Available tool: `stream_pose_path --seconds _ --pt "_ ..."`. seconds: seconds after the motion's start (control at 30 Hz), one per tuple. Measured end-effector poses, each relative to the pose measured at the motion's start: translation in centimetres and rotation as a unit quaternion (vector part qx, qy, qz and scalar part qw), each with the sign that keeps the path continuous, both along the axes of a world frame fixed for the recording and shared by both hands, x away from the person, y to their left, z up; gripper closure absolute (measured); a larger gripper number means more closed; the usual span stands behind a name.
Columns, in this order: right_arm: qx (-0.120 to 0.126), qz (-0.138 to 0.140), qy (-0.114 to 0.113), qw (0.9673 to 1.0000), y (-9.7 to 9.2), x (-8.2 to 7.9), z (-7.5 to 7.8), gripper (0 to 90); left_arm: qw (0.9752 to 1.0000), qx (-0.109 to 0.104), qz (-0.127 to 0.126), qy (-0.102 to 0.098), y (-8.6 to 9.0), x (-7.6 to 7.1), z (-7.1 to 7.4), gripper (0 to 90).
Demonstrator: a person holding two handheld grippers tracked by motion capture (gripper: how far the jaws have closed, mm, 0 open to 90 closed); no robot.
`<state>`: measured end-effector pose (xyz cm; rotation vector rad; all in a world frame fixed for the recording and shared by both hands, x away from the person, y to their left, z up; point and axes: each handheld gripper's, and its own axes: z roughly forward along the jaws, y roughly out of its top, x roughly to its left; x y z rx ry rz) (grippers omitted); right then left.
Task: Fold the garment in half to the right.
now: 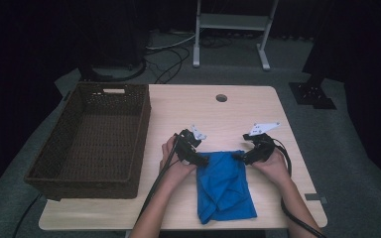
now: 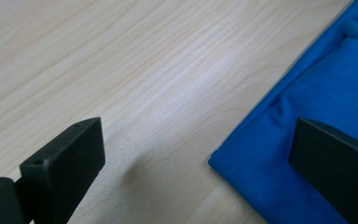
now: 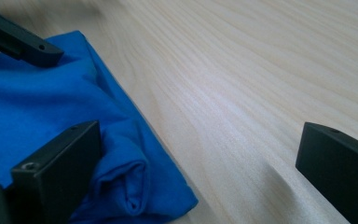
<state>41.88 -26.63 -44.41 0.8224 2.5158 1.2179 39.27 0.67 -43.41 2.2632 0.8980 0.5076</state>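
The person's forearms are reaching in, each hand at a far corner of the blue cloth lying crumpled on the table. The left gripper and right gripper are both gaping wide, each straddling a cloth corner, clamping nothing. No writing is showing.

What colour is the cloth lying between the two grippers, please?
The cloth is plain bright blue, with no pattern; the high view shows it best.

Blue cloth, pale wood-grain table, brown basket.
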Motion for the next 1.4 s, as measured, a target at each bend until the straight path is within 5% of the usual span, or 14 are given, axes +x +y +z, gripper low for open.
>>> stream_pose_path --seconds 0.23,0.53,0.9,1.13,1.27,1.4 --pt "-0.024 -0.004 0.005 0.9997 0.4 0.4 -0.1 0.0 0.9999 -0.012 0.005 -0.005 0.5 0.2 0.4 2.8" --pt "-0.025 -0.020 0.014 0.9994 0.4 1.6 -0.2 0.0 0.9999 -0.009 0.000 0.006 0.9 1.7 -0.1 3.5" --pt "-0.021 -0.035 0.029 0.9988 0.4 2.7 -0.2 0.0 0.9977 -0.041 -0.046 0.029 2.0 4.2 -0.5 3.0" --pt "-0.011 -0.039 0.036 0.9985 0.3 2.7 -0.2 0.0 0.9957 -0.064 -0.060 0.030 2.4 4.5 -1.0 3.2" --pt "0.020 -0.050 0.040 0.9977 -0.1 2.1 0.1 0.0 0.9955 -0.066 -0.061 0.029 2.5 4.6 -0.9 4.4" --pt "0.020 -0.051 0.036 0.9978 -0.1 1.0 0.8 0.0 0.9957 -0.064 -0.059 0.029 2.5 4.5 -1.0 4.0"
